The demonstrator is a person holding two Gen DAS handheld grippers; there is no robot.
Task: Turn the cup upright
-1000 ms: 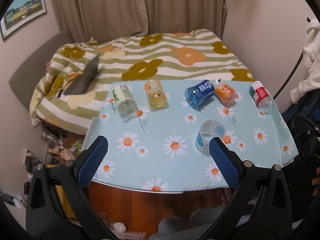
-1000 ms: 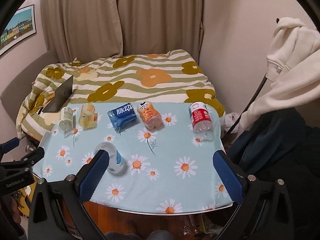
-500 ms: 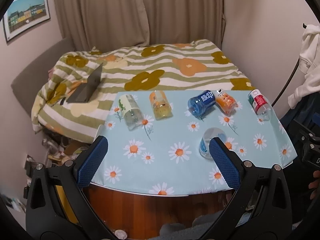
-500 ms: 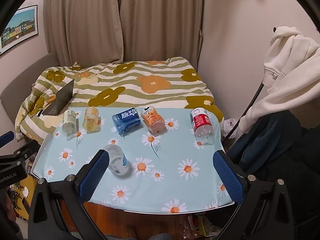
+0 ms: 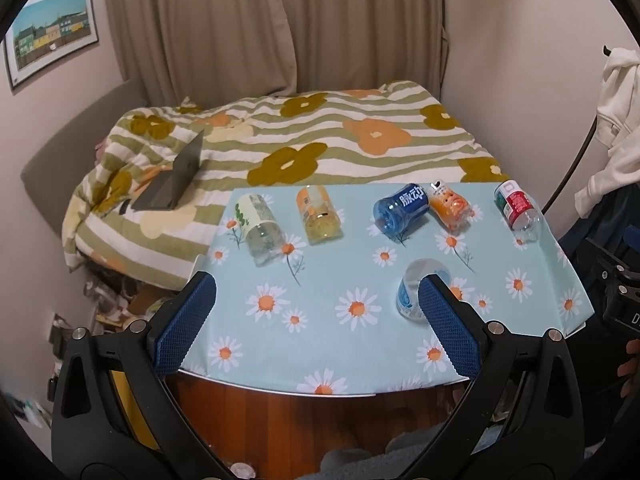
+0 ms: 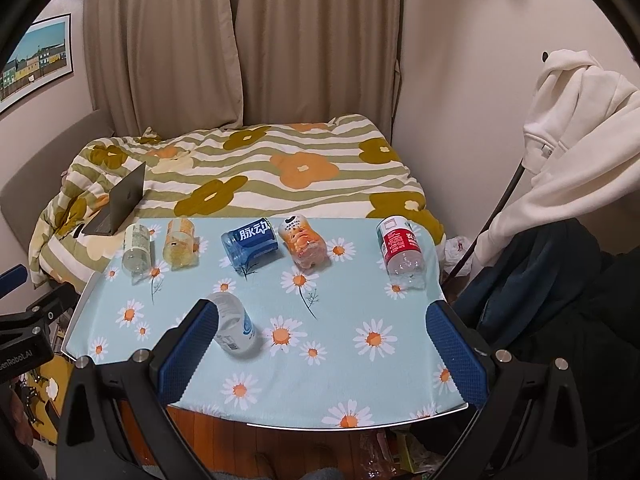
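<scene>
While both grippers hang over the near edge of the surface [image 6: 404, 376], the clear cup [image 6: 234, 326] with the blue band lies on its side on the daisy cloth. It is alone, nearer the front edge than the row of bottles behind it.

In the right wrist view the right gripper [image 6: 322, 346] has its blue fingers [image 6: 186, 348] wide apart and holds nothing. The cup lies just beside the left finger, which hides a bit of it. The other finger is well apart from the cup.

In the left wrist view the left gripper [image 5: 316, 320] also has its fingers [image 5: 184, 322] wide apart and empty. Here the cup [image 5: 414, 288] peeks out just behind the tip of the right finger, whose tip covers part of it. The other finger is far from the cup.

Behind the cup, five bottles lie in a row on their sides: a green-label bottle [image 5: 258, 228], a yellow bottle [image 5: 319, 215], a blue bottle [image 6: 250, 245], an orange bottle [image 6: 303, 243] and a red-label bottle [image 6: 400, 250]. The blue bottle is the one nearest the cup.

Beyond the row is a bed [image 6: 280, 168] with a flower blanket, and a laptop [image 6: 120, 200] sits half open on it.
</scene>
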